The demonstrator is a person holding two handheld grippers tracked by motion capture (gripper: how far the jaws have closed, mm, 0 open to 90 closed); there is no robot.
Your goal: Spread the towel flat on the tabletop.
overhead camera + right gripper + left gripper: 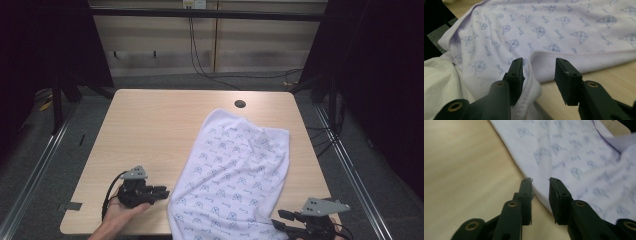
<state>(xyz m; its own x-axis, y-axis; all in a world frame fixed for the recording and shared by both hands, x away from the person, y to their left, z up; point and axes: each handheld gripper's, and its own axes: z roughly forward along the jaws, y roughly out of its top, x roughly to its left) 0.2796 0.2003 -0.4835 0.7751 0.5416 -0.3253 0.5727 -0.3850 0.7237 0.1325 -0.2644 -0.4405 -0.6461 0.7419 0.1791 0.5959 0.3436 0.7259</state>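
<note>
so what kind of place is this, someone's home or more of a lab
Most likely a lab or recording rig, not a home: a bare wooden table ringed by dark curtains, loose cables on the floor, and a hand-held gripper beside a printed cloth.

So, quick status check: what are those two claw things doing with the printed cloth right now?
Left gripper open at the cloth edge, nothing pinched. Right gripper open, cloth corner between the jaws, not clamped. Cloth lies spread on the table. Nothing in the way.

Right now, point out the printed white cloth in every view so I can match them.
High view: printed white cloth lies right of centre, reaching the near edge.
Left gripper view: upper right, its edge between the jaws.
Right gripper view: across the top, hem between the jaws.
Shared landmark: wooden table.
</note>
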